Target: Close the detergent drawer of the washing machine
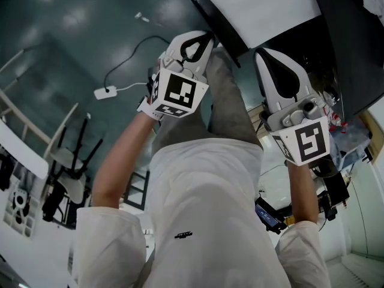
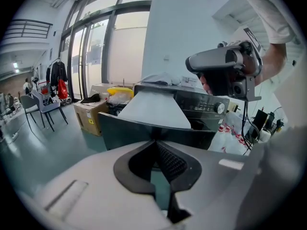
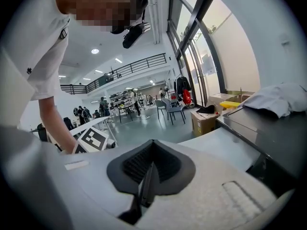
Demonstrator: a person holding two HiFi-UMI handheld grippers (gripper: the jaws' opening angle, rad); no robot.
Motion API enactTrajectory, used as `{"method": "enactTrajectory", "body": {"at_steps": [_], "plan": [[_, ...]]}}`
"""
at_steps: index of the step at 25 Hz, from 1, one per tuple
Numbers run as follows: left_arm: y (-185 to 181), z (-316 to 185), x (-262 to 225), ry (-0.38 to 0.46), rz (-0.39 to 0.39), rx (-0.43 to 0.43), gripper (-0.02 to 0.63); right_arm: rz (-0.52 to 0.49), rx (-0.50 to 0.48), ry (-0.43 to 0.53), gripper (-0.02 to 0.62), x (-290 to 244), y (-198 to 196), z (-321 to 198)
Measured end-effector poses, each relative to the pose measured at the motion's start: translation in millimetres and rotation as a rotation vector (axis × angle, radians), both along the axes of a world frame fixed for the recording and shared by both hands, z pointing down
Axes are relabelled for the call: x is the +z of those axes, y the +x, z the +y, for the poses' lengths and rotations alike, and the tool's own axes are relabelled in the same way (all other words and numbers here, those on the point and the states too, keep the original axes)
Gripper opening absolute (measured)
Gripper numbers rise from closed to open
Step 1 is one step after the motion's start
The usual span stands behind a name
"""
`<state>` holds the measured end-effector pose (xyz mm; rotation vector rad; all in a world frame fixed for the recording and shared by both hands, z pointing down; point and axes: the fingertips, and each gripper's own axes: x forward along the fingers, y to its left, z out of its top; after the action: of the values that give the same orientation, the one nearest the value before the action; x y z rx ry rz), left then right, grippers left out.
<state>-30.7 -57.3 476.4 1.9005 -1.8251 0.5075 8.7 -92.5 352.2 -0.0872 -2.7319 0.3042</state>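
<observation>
The washing machine is dark with a pale top and stands at the upper right of the head view. The left gripper view shows its control panel with a round knob. I cannot make out the detergent drawer in any view. Both grippers are held up in front of the person's chest, short of the machine. My left gripper is shut on nothing. My right gripper is also shut and empty, nearer the machine's front edge.
A power strip with its cable lies on the green floor. Chairs stand at the left. A cardboard box sits beside the machine, and a grey cloth lies on top of it. People stand far off in the hall.
</observation>
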Motion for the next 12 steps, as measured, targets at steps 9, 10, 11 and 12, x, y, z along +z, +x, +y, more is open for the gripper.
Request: {"method": "enactTrajectory", "body": {"at_steps": [9, 10, 11, 12], "plan": [[-1, -2, -3, 0.020, 0.016, -0.002, 0.017, 0.013, 0.095, -0.023, 0.003, 16, 14, -17], [-1, -2, -3, 0.017, 0.029, -0.014, 0.017, 0.012, 0.101, -0.027, 0.003, 16, 16, -19], [-1, -1, -4, 0.015, 0.040, -0.026, 0.017, 0.012, 0.105, -0.029, 0.003, 16, 18, -21], [-1, -1, -4, 0.014, 0.050, -0.035, 0.017, 0.013, 0.108, -0.032, 0.003, 17, 20, -23]]}}
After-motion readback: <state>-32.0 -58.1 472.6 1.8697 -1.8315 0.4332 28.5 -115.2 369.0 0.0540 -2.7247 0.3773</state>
